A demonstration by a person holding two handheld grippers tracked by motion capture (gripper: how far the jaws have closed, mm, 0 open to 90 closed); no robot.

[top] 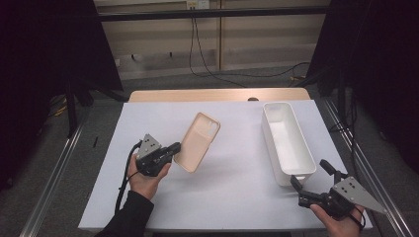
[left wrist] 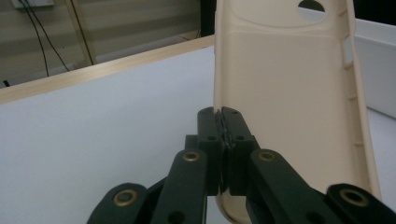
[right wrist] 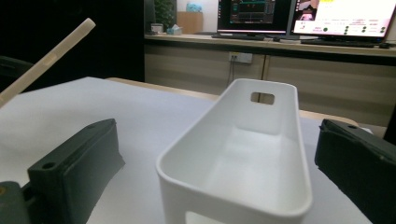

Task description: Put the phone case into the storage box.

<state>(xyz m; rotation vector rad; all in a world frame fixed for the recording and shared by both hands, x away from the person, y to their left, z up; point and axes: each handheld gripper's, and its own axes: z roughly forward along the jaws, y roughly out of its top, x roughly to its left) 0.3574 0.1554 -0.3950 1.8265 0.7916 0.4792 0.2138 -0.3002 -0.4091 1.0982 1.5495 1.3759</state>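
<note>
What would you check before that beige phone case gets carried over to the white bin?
1. Grip: the left gripper is shut on the bottom edge of the phone case: ok.
2. Case clear of the table: it seems lifted and tilted, but its lower end is hidden by the gripper: cannot tell.
3. White bin has nothing in it: ok.
4. Path from case to bin: bare white tabletop, nothing in between: ok.
5. Right gripper is open, its jaws standing either side of the bin's near end without touching it, so it may sit in the way of a drop: not ok.
</note>
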